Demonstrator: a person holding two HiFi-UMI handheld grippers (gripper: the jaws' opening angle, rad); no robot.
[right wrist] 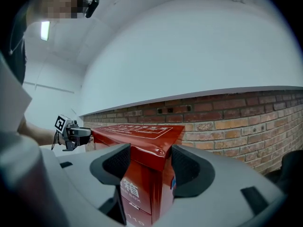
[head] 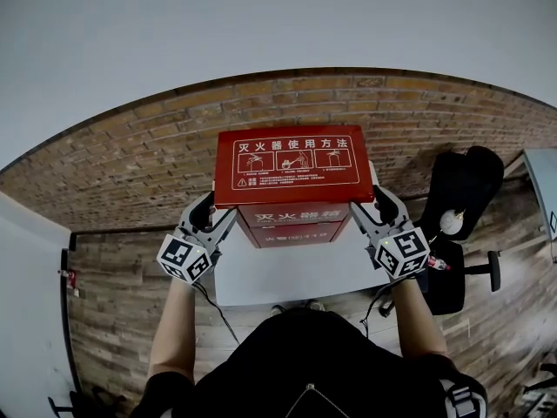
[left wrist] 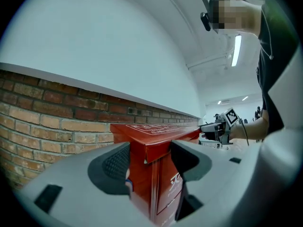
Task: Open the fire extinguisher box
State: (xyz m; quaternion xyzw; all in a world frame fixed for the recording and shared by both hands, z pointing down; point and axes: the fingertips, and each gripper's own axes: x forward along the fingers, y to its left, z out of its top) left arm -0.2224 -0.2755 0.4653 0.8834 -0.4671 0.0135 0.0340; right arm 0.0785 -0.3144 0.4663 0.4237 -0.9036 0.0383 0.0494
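At the red metal fire extinguisher box's [head: 291, 226] lid [head: 294, 165] corners, left claw [head: 216, 216] and right claw [head: 376, 207] are straddling it, wide apart, gripping nothing; next probably needs pinching and lifting.

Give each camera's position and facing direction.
Head view: on the person's head, facing steeply down at the red box on the white table; shows torso, forearms, left gripper, right gripper.
Left gripper view: on the left gripper, faces along its jaws at the box's near-left corner; torso at right.
Right gripper view: on the right gripper, faces the box's near-right corner; torso at left.
Shared: both gripper views see the lid, brick wall, opposite gripper.
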